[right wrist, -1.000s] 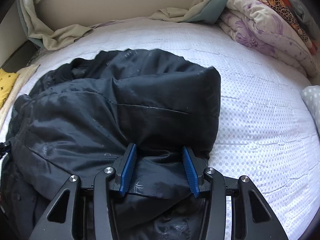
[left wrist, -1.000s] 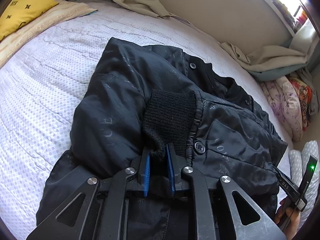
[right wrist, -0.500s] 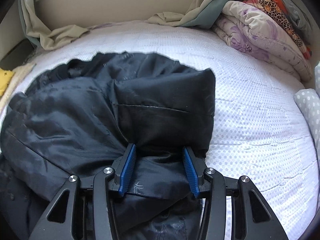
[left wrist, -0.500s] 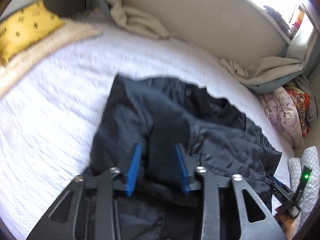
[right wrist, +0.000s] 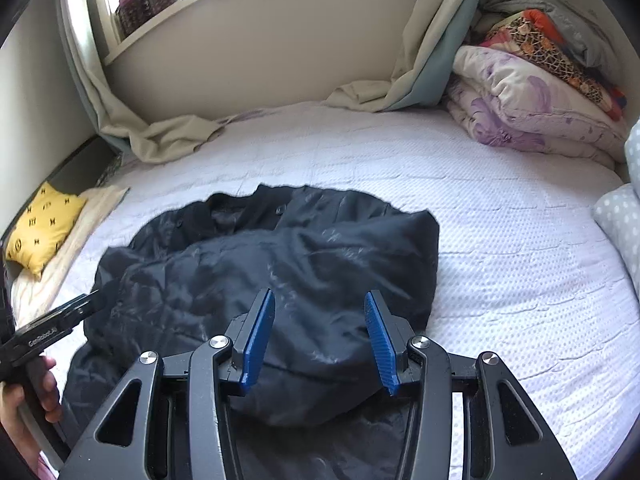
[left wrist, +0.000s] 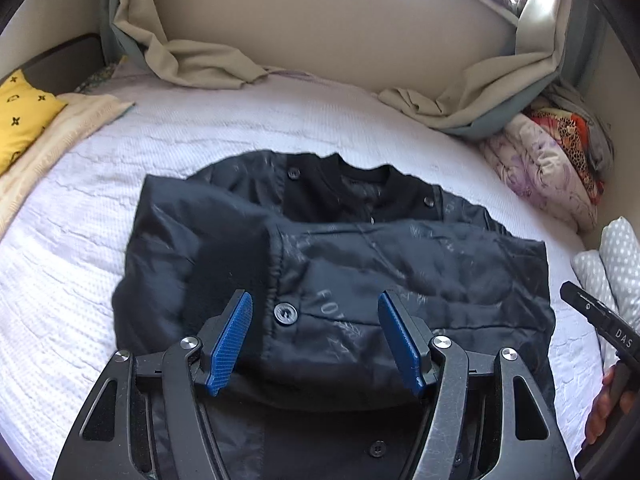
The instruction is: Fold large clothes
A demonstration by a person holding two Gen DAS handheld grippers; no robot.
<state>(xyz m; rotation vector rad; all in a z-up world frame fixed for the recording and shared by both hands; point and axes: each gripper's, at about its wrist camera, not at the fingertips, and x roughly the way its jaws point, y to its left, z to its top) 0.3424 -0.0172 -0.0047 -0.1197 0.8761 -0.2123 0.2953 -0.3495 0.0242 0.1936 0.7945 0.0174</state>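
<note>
A black jacket [left wrist: 400, 264] lies on the white bedspread [left wrist: 80, 280] with both sleeves folded across its front and the collar toward the wall. Its knit cuff [left wrist: 228, 268] rests on the chest beside a button [left wrist: 285, 314]. My left gripper [left wrist: 314, 304] hovers above the jacket; its jaws are opening and the blue pads touch nothing. In the right wrist view the jacket [right wrist: 240, 264] fills the middle. My right gripper [right wrist: 319, 300] hangs over the folded right sleeve with its jaws apart and no cloth pinched. Each wrist view catches the other gripper at its edge, held by a hand [right wrist: 24, 400].
A yellow pillow [right wrist: 44, 228] on a beige cloth lies at the bed's left. Beige curtains [left wrist: 200, 60] pool along the wall. Folded floral quilts [right wrist: 528, 108] are stacked at the far right, with dotted pillows [right wrist: 620, 216] nearer. White bedspread stretches right of the jacket.
The left gripper let go of the knit cuff, and its jaws have spread wide. Both grippers rose and drew back from the jacket, which stays on the bed.
</note>
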